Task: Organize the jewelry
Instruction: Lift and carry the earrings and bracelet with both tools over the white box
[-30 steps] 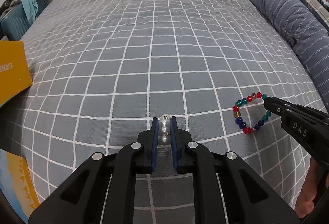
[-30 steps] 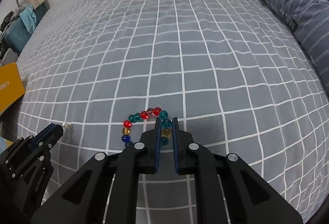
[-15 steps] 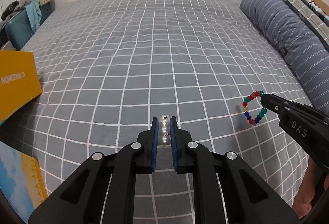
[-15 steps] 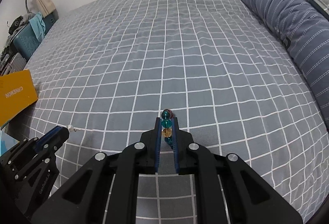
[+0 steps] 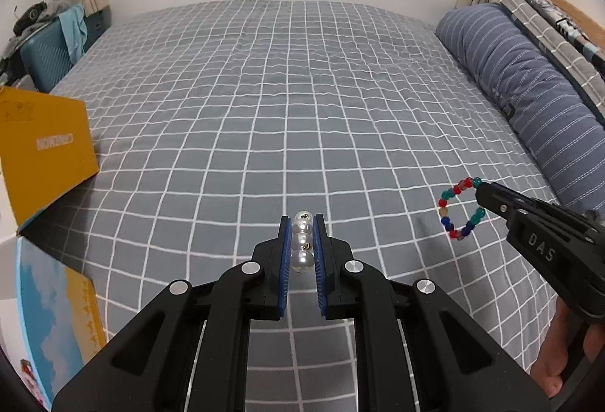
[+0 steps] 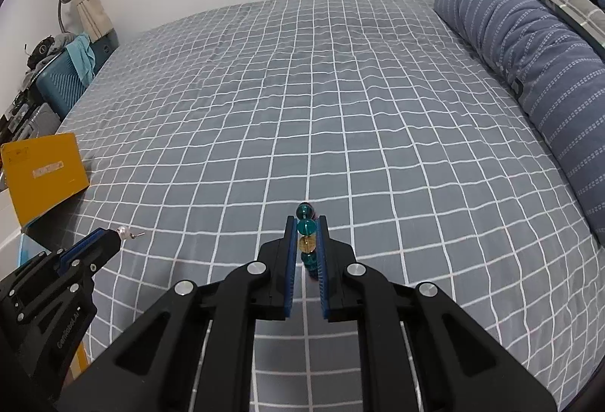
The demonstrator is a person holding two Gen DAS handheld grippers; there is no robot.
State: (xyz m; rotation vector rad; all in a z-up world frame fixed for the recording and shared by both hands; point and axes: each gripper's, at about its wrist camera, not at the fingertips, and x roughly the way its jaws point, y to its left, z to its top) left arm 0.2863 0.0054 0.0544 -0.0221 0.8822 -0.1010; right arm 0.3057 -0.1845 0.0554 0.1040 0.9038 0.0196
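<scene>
My left gripper (image 5: 302, 223) is shut on a pearl piece (image 5: 301, 241), several white pearls held between its blue pads above the bed. It also shows in the right wrist view (image 6: 113, 236) at lower left, a pearl and a metal pin sticking out of its tip. My right gripper (image 6: 306, 223) is shut on a multicoloured bead bracelet (image 6: 305, 228), seen edge-on. In the left wrist view the right gripper (image 5: 482, 190) holds the bracelet (image 5: 453, 211) hanging as a ring above the bedspread.
A grey bedspread with a white grid (image 5: 283, 101) covers the bed. A yellow box (image 5: 41, 151) stands at the left edge, a colourful box (image 5: 49, 317) below it. A blue striped pillow (image 5: 529, 79) lies along the right. A teal suitcase (image 5: 49, 52) stands beyond the left edge.
Both grippers have risen from the bedspread. The right gripper has lifted the bead bracelet off the bed; it now hangs in the air. The pearls stay held in the left gripper.
</scene>
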